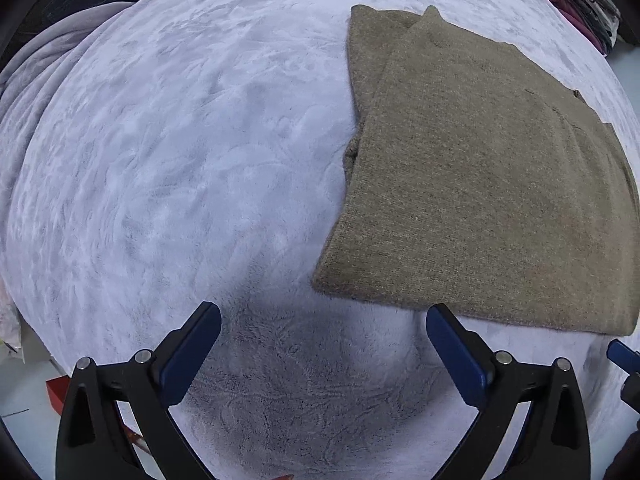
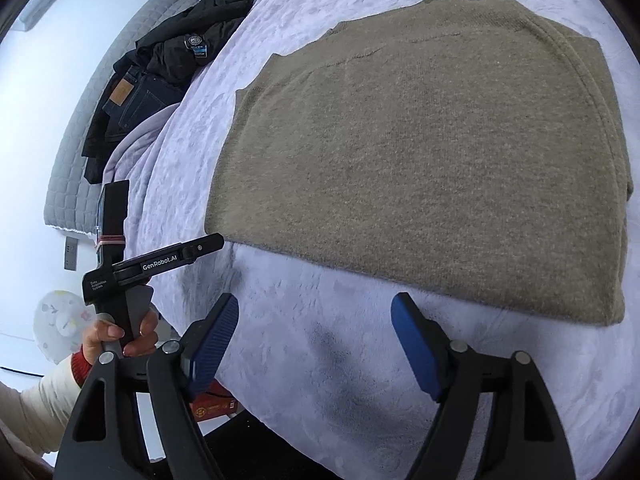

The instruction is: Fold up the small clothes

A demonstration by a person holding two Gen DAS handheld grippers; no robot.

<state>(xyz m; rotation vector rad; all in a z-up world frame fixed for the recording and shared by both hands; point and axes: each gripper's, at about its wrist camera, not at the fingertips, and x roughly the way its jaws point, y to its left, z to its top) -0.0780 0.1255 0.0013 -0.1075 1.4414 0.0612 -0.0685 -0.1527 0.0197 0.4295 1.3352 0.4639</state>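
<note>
A folded olive-brown knit sweater [image 1: 480,176] lies flat on a pale lilac plush blanket [image 1: 180,140]. My left gripper [image 1: 323,316] points down over bare blanket just left of the sweater's near edge, open, with nothing between its blue pads. In the right wrist view the same sweater [image 2: 432,160] fills the middle, and my right gripper [image 2: 316,308] hangs open above the blanket [image 2: 320,340] just short of the sweater's near hem, holding nothing. The left tool, held by a hand [image 2: 120,336], shows at the left of that view.
Dark jeans and a black garment [image 2: 160,72] are piled at the blanket's far left by a grey quilted headboard [image 2: 80,148]. A stack of folded clothes [image 1: 580,8] sits at the far right corner. The blanket's edge drops to a white floor with a red box [image 2: 212,406].
</note>
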